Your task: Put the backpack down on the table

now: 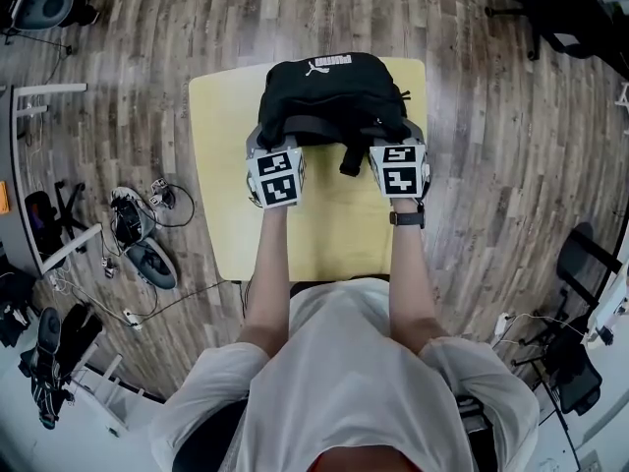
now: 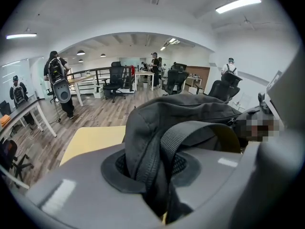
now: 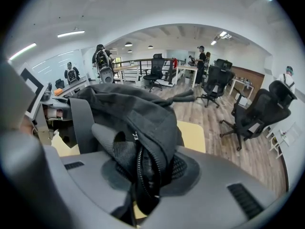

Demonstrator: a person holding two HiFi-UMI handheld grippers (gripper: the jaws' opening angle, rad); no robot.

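Note:
A black backpack (image 1: pixel 329 91) with a white logo lies at the far half of the yellow table (image 1: pixel 216 116). Both grippers hold its near edge. My left gripper (image 1: pixel 267 144) is shut on the bag's left side; in the left gripper view its jaws (image 2: pixel 152 175) pinch a zipper seam and a webbing strap of the backpack (image 2: pixel 190 113). My right gripper (image 1: pixel 401 141) is shut on the right side; in the right gripper view the jaws (image 3: pixel 145 175) squeeze zippered fabric of the backpack (image 3: pixel 138 109). The fingertips are hidden under cloth.
Wooden floor surrounds the table. Cables and gear (image 1: pixel 138 229) lie on the floor at the left, and office chairs (image 1: pixel 580 264) stand at the right. Desks, chairs (image 3: pixel 257 113) and people (image 2: pixel 59 82) are far off in the room.

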